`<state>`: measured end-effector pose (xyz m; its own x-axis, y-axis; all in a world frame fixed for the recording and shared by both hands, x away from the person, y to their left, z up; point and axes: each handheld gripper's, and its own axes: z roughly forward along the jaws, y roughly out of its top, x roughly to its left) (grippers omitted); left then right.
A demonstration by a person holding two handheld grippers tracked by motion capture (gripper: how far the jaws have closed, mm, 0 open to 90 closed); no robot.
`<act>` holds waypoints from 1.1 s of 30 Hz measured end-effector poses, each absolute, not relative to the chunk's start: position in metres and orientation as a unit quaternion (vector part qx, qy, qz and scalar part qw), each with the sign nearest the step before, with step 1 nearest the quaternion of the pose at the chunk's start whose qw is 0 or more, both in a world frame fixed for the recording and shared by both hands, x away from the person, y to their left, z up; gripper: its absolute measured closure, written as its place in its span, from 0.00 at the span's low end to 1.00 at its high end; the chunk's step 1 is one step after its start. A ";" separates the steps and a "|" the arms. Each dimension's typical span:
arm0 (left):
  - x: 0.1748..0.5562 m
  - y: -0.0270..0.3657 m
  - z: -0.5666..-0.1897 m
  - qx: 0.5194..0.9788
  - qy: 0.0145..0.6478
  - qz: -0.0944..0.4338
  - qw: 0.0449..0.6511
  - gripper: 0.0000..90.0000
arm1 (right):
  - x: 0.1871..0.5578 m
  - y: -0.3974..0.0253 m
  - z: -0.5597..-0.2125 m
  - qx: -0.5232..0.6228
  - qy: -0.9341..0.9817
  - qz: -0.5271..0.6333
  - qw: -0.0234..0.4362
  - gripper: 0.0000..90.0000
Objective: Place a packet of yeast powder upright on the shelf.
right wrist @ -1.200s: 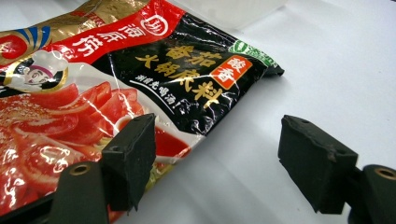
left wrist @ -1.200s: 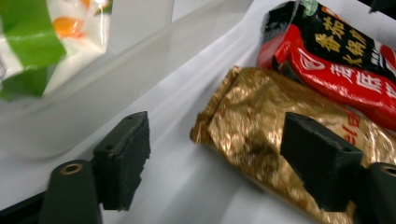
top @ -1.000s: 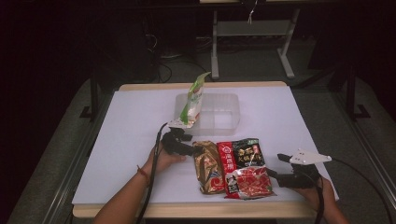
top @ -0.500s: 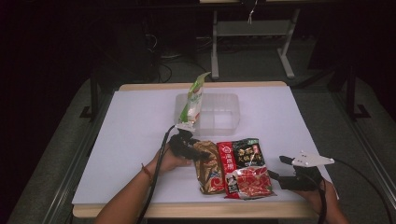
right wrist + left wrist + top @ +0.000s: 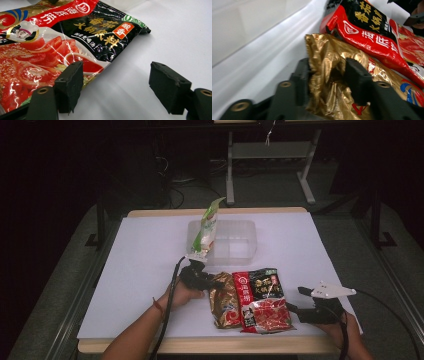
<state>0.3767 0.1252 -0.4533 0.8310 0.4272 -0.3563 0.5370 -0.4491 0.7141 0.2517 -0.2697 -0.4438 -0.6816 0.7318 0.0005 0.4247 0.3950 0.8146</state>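
Note:
A gold packet [image 5: 225,304] lies near the table's front edge, and my left gripper [image 5: 204,279] is shut on its top edge. In the left gripper view the crumpled gold foil [image 5: 324,52] is pinched between the two black jaws of that gripper [image 5: 327,75]. Right beside it lies a red and black soup-base packet [image 5: 262,297], [image 5: 372,37]. My right gripper [image 5: 296,300] stands open at that packet's right edge, low over the table. In the right gripper view its jaws [image 5: 120,82] are wide apart, the left one over a corner of the red packet [image 5: 62,45].
A clear plastic container [image 5: 235,242] sits past the packets at the table's middle. A green and white packet [image 5: 206,231] stands tilted against its left side. The white table [image 5: 325,250] ends in a wooden front edge close to both hands.
My left gripper has moved right onto the gold packet's top edge and shut on it, crumpling the foil. The right gripper has hardly moved.

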 end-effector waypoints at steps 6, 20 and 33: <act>0.371 0.125 -0.453 0.850 0.273 -0.028 0.450 0.79 | 0.252 -0.270 -0.444 0.356 0.815 0.419 0.183 0.31; 0.360 0.137 -0.434 0.818 0.293 0.007 0.495 0.95 | 0.256 -0.271 -0.441 0.354 0.812 0.424 0.189 0.31; 0.334 0.156 -0.389 0.773 0.268 0.026 0.575 0.97 | 0.262 -0.272 -0.439 0.358 0.807 0.430 0.191 0.31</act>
